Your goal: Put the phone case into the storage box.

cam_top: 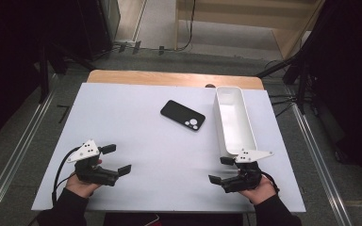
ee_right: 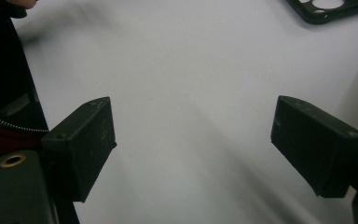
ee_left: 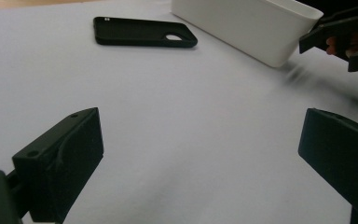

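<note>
phone case: black phone case lies flat on the white worktop, camera cutouts showing, toward the far edge and a bit right of centre; in the left gripper view it sits well ahead of the jaws, untouched.
bin: long white bin runs along the right edge, far right corner down toward the near edge; looks empty inside; case is just beside its far end, apart, not touching.
left tongs: left tongs near the near left corner, jaws wide apart with nothing between them, bare worktop in the gap.
right tongs: right tongs close to the near edge on the right, just beside the bin's near end; jaws spread wide, holding nothing, white surface between them.
hands: both hands low at the near edge, well apart from the case.
progress: judging by the layout, likely job is case into bin; nothing started, case not gripped, bin not loaded.
left to do: reach to the case, pinch it by an edge, lift, carry over the bin wall, drop in.
watch: case is thin and flat on the worktop, so a pinch may slip.
</note>
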Action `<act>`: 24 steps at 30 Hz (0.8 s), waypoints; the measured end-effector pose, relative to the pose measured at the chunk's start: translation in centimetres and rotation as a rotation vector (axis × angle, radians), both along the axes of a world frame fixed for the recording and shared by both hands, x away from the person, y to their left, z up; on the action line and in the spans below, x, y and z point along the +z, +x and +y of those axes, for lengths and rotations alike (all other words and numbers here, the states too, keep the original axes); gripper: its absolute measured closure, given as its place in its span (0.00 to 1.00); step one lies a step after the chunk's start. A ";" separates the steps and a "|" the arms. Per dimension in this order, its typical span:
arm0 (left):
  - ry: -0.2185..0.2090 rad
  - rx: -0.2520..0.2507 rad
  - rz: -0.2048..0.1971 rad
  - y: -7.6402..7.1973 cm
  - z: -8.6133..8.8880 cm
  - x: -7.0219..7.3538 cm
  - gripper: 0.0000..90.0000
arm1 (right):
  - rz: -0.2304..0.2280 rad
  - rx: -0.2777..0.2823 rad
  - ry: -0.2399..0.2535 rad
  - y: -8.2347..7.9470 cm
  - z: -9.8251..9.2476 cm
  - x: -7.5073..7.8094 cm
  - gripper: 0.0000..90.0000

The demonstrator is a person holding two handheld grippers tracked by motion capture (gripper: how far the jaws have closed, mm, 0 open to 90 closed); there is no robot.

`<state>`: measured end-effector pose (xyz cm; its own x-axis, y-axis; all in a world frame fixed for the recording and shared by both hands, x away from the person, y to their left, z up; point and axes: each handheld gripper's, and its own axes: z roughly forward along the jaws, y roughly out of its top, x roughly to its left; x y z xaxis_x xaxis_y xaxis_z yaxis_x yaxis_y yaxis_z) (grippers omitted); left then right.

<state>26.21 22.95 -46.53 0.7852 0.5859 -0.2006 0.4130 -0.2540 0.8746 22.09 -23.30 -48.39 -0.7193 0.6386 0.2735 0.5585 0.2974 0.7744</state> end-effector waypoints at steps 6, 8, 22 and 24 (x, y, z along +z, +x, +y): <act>-0.001 0.028 -0.005 0.2 0.2 0.0 0.00 | 0.000 0.001 -0.002 0.0 0.0 0.0 0.14; -0.005 0.031 -0.010 0.3 0.2 0.0 0.00 | 0.000 0.000 -0.003 0.0 0.0 0.0 0.14; -0.020 0.037 -0.030 0.8 -0.6 0.1 0.00 | 0.003 -0.003 -0.006 0.1 0.0 0.0 0.14; -0.025 0.038 -0.039 1.0 -0.8 0.1 0.00 | 0.002 -0.004 -0.007 0.1 0.1 -0.1 0.14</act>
